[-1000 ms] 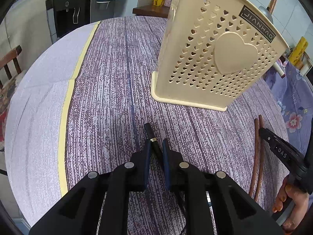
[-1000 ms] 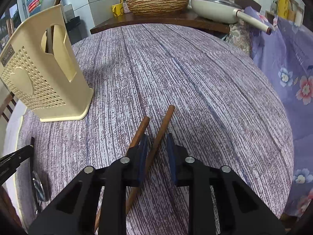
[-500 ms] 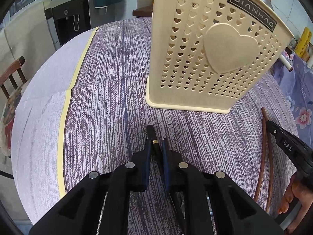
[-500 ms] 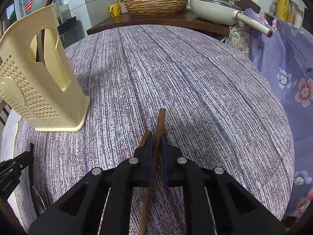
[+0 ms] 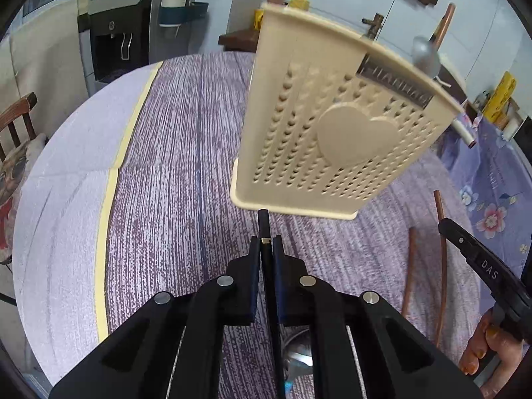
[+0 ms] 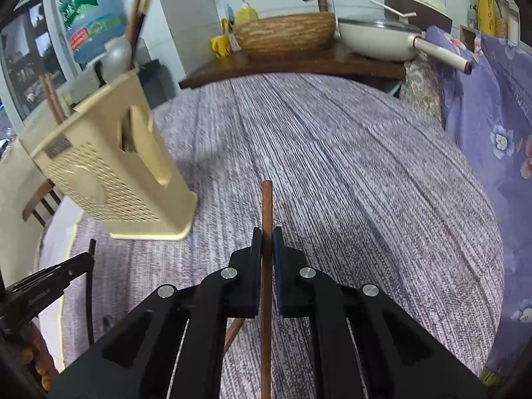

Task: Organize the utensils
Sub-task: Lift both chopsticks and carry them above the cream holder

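1. Since a second ago, both grippers have risen from the table: the left gripper [image 5: 266, 242] has lifted a black-handled spoon [image 5: 264, 224] and the right gripper [image 6: 267, 232] has closed on one chopstick [image 6: 266, 206] and lifted it, while the second chopstick [image 6: 234, 331] has stayed down on the cloth.
2. The left gripper's jaws are pressed together on the spoon's thin, round black handle, just behind a small gold band. The shiny metal bowl of the spoon hangs below the gripper, over the table.
3. The right gripper's jaws are clamped on the smooth, reddish-brown wooden chopstick, whose blunt round tip sticks out ahead of the fingers.
4. The utensil holder [image 5: 332, 126] is cream plastic, tall and wedge-shaped, with rows of small heart-shaped holes, one large raised heart and a dark label. It stands on the table just beyond the spoon's handle tip in the left view, and ahead to the left of the right gripper.
5. Sticking up out of the holder are a metal spoon bowl and brown chopsticks [image 6: 134, 23].
6. The round table [image 6: 365, 166] wears a purple and white streaked woven cloth.
7. Behind it a wooden counter holds a woven basket [image 6: 286, 31], a cream pan [image 6: 379, 40] and a yellow mug [image 6: 220, 46].
8. A blue water bottle [image 6: 89, 16] stands at the back left.
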`<state>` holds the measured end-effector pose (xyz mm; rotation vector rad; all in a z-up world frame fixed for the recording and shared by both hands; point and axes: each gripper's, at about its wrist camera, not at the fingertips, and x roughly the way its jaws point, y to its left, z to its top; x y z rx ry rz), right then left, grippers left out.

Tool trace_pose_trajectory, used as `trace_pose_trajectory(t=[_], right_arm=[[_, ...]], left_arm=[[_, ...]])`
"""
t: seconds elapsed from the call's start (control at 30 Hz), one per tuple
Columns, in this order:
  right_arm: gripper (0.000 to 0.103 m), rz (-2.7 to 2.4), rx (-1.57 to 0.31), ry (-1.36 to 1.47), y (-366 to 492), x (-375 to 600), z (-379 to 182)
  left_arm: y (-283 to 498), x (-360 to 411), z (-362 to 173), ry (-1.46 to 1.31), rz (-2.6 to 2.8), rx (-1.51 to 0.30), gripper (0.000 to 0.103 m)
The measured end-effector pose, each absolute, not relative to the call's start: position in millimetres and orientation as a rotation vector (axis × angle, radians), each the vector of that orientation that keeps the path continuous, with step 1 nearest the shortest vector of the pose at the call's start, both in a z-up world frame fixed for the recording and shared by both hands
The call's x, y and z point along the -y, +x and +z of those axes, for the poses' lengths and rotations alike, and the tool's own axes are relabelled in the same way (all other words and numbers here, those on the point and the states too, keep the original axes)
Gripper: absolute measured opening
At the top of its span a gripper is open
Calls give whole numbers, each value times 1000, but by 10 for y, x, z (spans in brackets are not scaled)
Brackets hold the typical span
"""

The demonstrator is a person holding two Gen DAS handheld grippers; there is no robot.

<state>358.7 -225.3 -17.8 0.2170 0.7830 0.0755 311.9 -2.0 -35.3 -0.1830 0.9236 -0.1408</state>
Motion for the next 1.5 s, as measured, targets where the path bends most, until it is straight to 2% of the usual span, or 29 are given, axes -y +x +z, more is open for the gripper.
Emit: trace_pose_trajectory(t=[0.37, 0.73, 1.5], right_arm=[[7, 275, -632, 165, 3052, 2263, 460], [7, 411, -585, 137, 2697, 2309, 811], [7, 494, -519, 149, 2641, 2197, 1294]], left_arm=[[2720, -34, 172, -210, -223, -782, 8], [2224, -71, 670, -125, -283, -622, 8], [2132, -184, 1118, -145, -318, -540, 8]])
